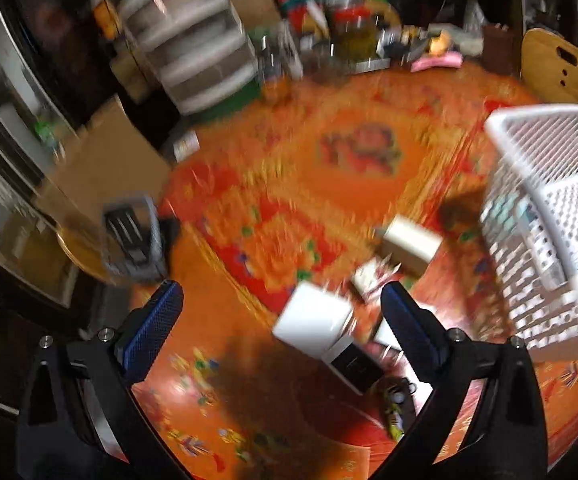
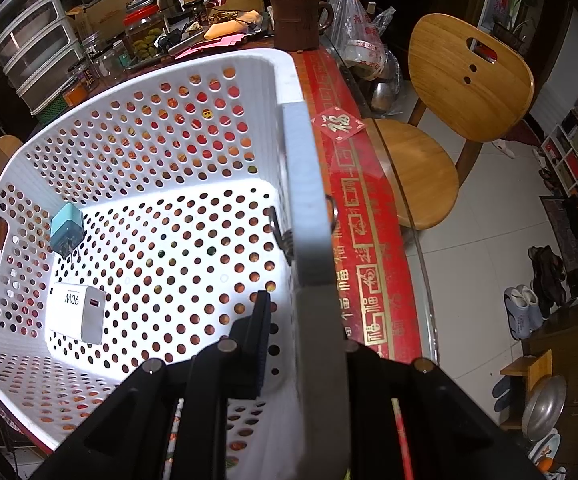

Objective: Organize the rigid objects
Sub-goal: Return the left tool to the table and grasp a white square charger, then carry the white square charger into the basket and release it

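My left gripper [image 1: 281,300] is open and empty above the orange patterned tablecloth [image 1: 289,168]; the view is blurred. Just ahead between its fingers lies a white box-shaped charger [image 1: 313,320], with a cream box [image 1: 409,242] and other small items beyond. The white perforated basket [image 1: 549,216] is at the right. My right gripper [image 2: 301,320] is shut on the basket's rim [image 2: 305,208], holding it tilted. Inside lie a white 90W charger [image 2: 77,312] and a teal charger [image 2: 67,230].
A clear plastic drawer unit [image 1: 193,40] and jars, a brown mug [image 2: 297,20] and clutter line the table's far side. A wooden chair [image 2: 465,92] stands right of the table. A dark phone-like object [image 1: 133,236] sits at the left edge.
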`<state>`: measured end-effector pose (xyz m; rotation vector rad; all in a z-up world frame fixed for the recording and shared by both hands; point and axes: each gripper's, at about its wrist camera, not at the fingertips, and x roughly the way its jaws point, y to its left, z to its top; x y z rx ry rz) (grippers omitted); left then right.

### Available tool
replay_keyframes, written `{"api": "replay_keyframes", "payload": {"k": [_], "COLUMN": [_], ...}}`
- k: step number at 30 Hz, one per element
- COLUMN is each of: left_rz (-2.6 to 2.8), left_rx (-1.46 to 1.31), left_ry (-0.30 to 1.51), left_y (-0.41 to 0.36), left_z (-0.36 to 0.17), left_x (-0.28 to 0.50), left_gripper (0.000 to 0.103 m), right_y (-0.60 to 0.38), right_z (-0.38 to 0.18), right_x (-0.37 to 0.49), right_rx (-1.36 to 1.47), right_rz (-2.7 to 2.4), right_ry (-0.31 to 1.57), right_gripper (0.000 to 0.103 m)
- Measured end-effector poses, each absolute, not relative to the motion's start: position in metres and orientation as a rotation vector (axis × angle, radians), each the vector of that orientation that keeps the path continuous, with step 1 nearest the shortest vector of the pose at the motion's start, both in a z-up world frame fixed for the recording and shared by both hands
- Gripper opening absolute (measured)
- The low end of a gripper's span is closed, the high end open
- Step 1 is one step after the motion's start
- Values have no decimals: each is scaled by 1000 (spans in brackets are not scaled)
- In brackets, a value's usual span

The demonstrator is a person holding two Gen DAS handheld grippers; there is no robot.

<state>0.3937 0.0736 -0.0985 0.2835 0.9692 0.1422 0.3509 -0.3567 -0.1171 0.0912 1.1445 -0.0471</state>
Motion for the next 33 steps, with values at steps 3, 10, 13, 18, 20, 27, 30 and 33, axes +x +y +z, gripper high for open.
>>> {"api": "replay_keyframes", "payload": {"k": [3, 10, 13, 18, 20, 27, 30, 33], "left_rz": [70, 72, 64, 54, 62, 85, 102, 109], "left_rx": [220, 142, 113, 85, 78, 101, 110, 127], "left_ry": [1050, 1144, 1185, 1194, 1210, 1174, 1135, 1110], "left_y": [83, 95, 99, 102, 103, 101, 104, 103], "left_z": [-131, -171, -187, -198, -202, -198, -189, -175], "left_x": [405, 419, 424, 430, 432, 431, 429, 426], "left_gripper": [98, 96, 96, 95, 86, 70, 70, 70], "right_y": [-357, -356, -355, -355, -355, -356, -355, -356], "right_z": [-117, -118, -118, -118, -119, -120, -120, -120], "right_x": [351, 351, 351, 351, 352, 351, 351, 352], "right_rx": [90, 87, 86, 86, 86, 83, 84, 83], "right_rz": [-47, -47, -47, -47, -47, -45, -44, -44], "right_ry": [1146, 1148, 1148, 1147, 1148, 1149, 1150, 1151], "right_gripper": [15, 15, 15, 15, 15, 15, 15, 15]}}
